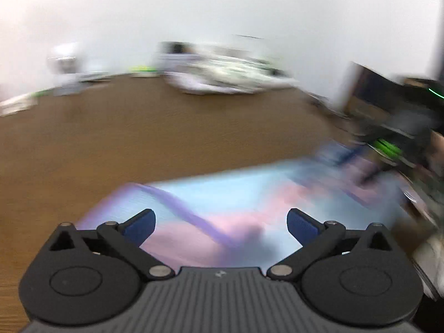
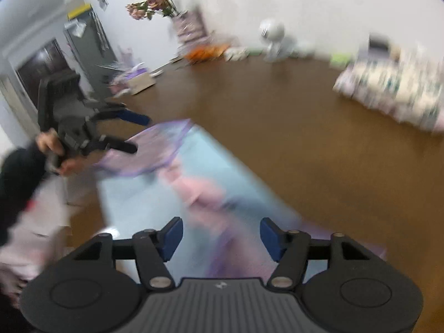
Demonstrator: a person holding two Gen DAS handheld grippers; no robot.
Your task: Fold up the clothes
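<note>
Pastel garment (image 1: pixel 222 202) lies spread on the brown tabletop (image 1: pixel 138 133), partly doubled; both views blurred. Your left claw (image 1: pixel 220 226) and right claw (image 2: pixel 221 237) hover spread, gripping nothing. Pinch matching edges together; keep the cloth taut.

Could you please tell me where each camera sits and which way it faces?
Left wrist view: sits on the left tongs, open, looking forward over the pastel blue, pink and purple garment on the brown wooden table toward a white wall; the right tongs show blurred at the right edge.
Right wrist view: sits on the right tongs, open, facing the same garment; the left tongs and the person's hand in a dark sleeve show at left.
Shared: garment, table, blurred patterned pile.
</note>
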